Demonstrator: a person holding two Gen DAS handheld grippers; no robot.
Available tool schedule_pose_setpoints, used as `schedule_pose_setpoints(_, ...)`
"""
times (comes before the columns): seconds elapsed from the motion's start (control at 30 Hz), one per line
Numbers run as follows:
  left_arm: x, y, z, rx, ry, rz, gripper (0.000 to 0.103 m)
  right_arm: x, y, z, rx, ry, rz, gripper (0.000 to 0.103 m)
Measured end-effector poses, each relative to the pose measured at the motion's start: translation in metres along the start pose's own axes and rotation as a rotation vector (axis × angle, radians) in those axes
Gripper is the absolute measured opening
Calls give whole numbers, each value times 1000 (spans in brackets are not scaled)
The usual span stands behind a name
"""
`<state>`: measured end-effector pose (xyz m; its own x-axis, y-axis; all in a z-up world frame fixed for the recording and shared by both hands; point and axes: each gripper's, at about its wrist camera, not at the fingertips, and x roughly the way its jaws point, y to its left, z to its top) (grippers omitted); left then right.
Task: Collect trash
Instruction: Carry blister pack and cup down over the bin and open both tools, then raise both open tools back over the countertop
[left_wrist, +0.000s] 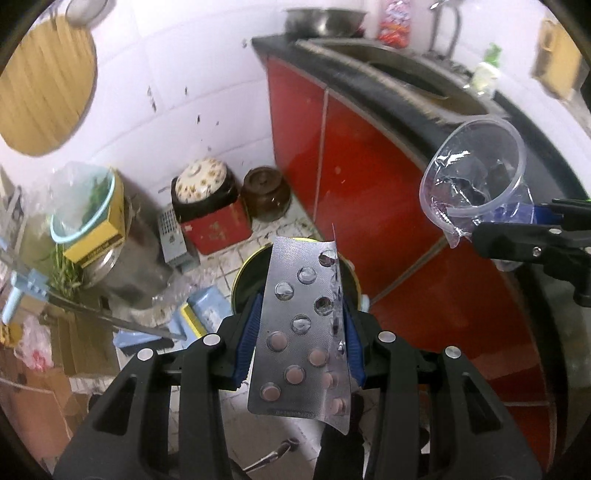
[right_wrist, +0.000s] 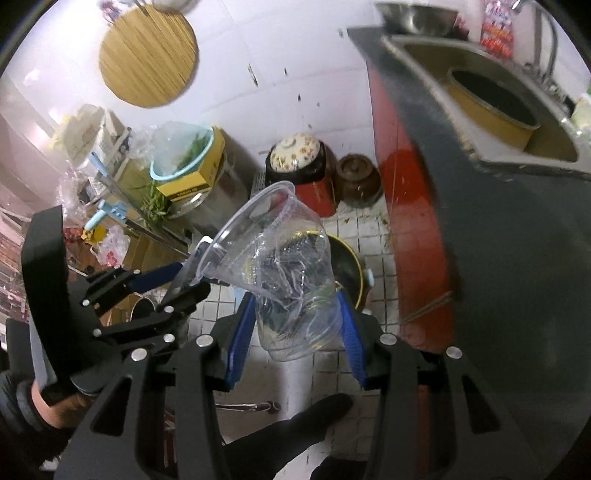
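Note:
In the left wrist view my left gripper (left_wrist: 301, 306) is shut on a silver blister pack (left_wrist: 295, 343) that stands upright between the blue pads, some pills still in it. Under it on the tiled floor stands a round dark bin with a yellow rim (left_wrist: 239, 275). At the right, my right gripper (left_wrist: 491, 225) holds a crumpled clear plastic cup (left_wrist: 476, 173). The right wrist view shows that gripper (right_wrist: 295, 299) shut on the cup (right_wrist: 280, 258), above the bin's rim (right_wrist: 352, 256). My left gripper (right_wrist: 192, 277) is close on the left, held by a hand.
A red cabinet (left_wrist: 369, 177) under a dark counter (right_wrist: 498, 229) with a sink runs along the right. Clay jars (left_wrist: 266, 194), a red box (left_wrist: 218, 230), a blue basin of greens (left_wrist: 85, 206) and cardboard boxes crowd the far wall and left. A person's shoe (right_wrist: 325, 406) is below.

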<state>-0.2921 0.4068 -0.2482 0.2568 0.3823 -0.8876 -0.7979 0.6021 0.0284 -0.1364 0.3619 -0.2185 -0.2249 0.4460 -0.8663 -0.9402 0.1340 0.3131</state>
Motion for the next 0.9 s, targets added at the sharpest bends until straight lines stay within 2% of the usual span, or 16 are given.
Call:
schedule_pose_setpoints(0.27,72,24,-7,-64,55,-9,41,86,-3,17,18,108,-16,46)
schedule_pose_setpoints(0.4,94,29,-8,-72,71,-16,41,112,-6,25,31,143,-14,47)
schedule_pose_setpoints(0.5,109,32,-8,-72,78,-33,43,127,-6,31,35,149,-19,52)
schedule_pose_setpoints(0.53,113,34,-8,-74,79,-42,46,131,-6,33,40,153,-16,56)
schedule_pose_setpoints(0.57,115,35,-9,-75,79,-42,60,136,-7,36,48,167,-13,66)
schedule_pose_setpoints(0.63,115,38,-10,-74,76,-21,77,141,-7,40,55,169,-7,75)
schedule_pose_setpoints(0.73,113,43,-12,-78,67,-26,77,144,-6,43,53,178,-7,76)
schedule_pose_setpoints(0.9,101,45,-15,-65,62,-14,77,120,-6,37,55,155,-11,76)
